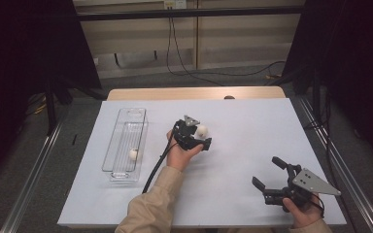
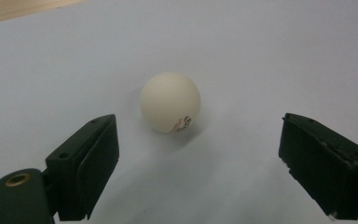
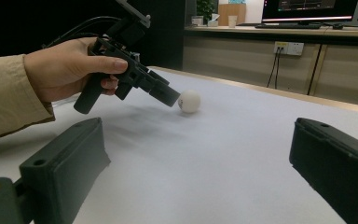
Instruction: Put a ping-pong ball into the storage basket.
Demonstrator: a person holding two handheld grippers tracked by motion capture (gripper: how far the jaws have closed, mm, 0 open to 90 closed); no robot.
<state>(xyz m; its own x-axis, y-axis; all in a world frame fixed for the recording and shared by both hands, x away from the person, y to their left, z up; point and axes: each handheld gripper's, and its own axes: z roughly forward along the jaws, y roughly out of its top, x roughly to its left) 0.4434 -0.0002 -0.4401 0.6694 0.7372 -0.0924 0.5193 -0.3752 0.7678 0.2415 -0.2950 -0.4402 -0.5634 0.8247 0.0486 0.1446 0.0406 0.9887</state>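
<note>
Nearest the person, the right gripper [image 1: 270, 180] sits low at the table's near right corner, jaws apart and nothing between them, well apart from the ball. Moving up the white sheet [image 1: 252, 136], the left gripper [image 2: 196, 163] points at the ball [image 2: 170, 102], jaws spread wide on either side, pads not touching it. The ball rests on the sheet just ahead of those jaws, near the middle of the table.

It looks like a table tennis ball: very light, hard-shelled, smooth and round, so it probably rolls or squirts out at a careless nudge. Best bet is to close across its widest middle, both pads square and gentle, so the thin shell doesn't dent.

Left of that ball, the clear tray [image 1: 118, 177] lies lengthwise; 1 more white ball [image 1: 133, 154] sits inside, toward its near end.
</note>
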